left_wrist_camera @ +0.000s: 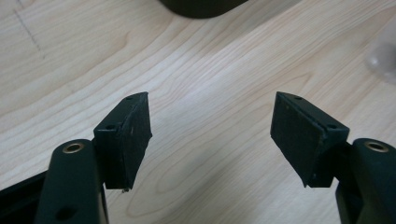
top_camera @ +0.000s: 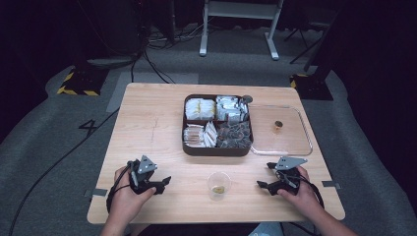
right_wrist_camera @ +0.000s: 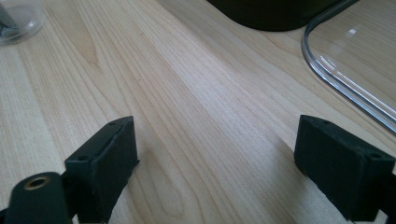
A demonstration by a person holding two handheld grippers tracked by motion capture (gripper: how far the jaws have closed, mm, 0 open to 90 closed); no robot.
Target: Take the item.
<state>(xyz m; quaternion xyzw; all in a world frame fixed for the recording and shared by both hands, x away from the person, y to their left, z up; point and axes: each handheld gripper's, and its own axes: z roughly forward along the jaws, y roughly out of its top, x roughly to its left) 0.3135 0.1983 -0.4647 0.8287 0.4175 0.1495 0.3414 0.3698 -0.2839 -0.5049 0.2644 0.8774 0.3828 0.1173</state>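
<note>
Grey carpet and dark surroundings frame a light wooden desk [top_camera: 147, 128], black cables trailing across the floor behind it. At the desk's far centre sits a dark four-compartment box [top_camera: 218, 148]: yellow packets at back left, silvery sachets at back right, pale sachets at front left, dark packets at front right. Its clear lid [top_camera: 290, 142] lies flat just beside the box's right side, a small brown knob on it. A small clear plastic cup [top_camera: 219, 185] with something yellowish inside stands near the front edge, between the two hands. The left gripper [top_camera: 166, 181] and right gripper [top_camera: 260, 185] rest low over bare wood on either side of the cup, jaws apart and holding nothing.
</note>
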